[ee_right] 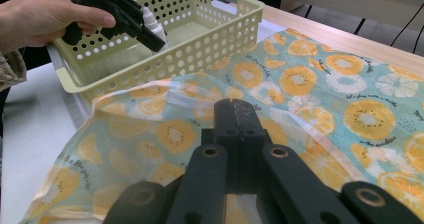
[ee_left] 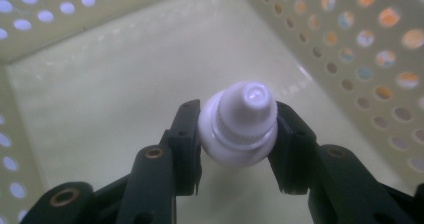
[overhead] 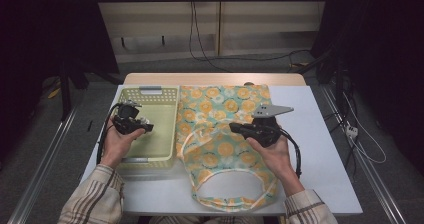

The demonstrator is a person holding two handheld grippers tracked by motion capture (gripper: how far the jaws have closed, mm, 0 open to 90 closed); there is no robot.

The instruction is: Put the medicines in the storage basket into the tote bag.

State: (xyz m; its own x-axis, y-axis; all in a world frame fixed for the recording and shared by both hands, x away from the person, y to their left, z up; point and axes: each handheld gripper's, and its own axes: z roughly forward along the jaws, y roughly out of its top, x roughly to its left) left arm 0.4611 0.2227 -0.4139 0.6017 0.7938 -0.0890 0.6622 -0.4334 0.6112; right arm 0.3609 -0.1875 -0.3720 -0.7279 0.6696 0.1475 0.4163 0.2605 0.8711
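1. The left gripper (ee_left: 239, 149) pinches one small white plastic dropper bottle (ee_left: 240, 126) by its cap, inside the single pale yellow perforated plastic basket (overhead: 150, 91).
2. To do this step well, I would keep the pinch firm and lift straight up, clear of the basket wall.
3. One orange-slice patterned turquoise fabric bag (overhead: 220, 109) lies right of the basket.
4. The right gripper (ee_right: 235, 109) hovers over the bag, jaws pressed together, holding nothing.

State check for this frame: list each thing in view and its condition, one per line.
White bottle: capped, clamped between the left gripper's jaws, over the basket floor.
Left gripper: shut on the bottle.
Right gripper: jaws shut, nothing between them, above the bag.
Basket: upright on the table, beside the bag.
Patterned bag: lying flat, mouth open toward the person.
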